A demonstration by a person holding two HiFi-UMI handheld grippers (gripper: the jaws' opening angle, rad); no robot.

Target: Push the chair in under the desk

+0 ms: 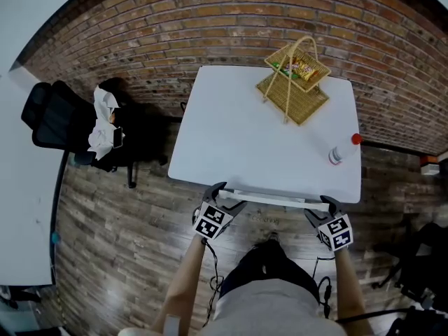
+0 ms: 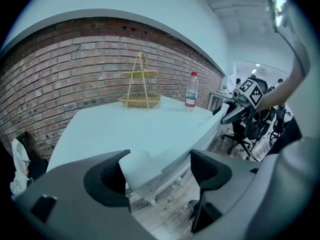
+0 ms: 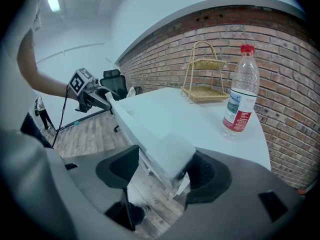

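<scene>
A white desk (image 1: pixel 245 138) stands against the brick wall. Along its near edge runs a white bar (image 1: pixel 273 199); whether it belongs to a chair or to the desk I cannot tell. My left gripper (image 1: pixel 222 191) is at the bar's left end and my right gripper (image 1: pixel 325 205) at its right end. In the left gripper view the bar's corner (image 2: pixel 142 171) lies between the jaws of the left gripper (image 2: pixel 155 176), with a gap on one side. The right gripper (image 3: pixel 162 176) likewise stands open around the other corner (image 3: pixel 170 156). A black office chair (image 1: pixel 63 117) stands far left.
A two-tier wicker basket (image 1: pixel 294 82) with packets and a red-capped water bottle (image 1: pixel 337 154) stand on the desk. A white cloth (image 1: pixel 103 121) hangs on the black chair. Another white table (image 1: pixel 24 187) lies at the left, dark gear at the right, wood floor below.
</scene>
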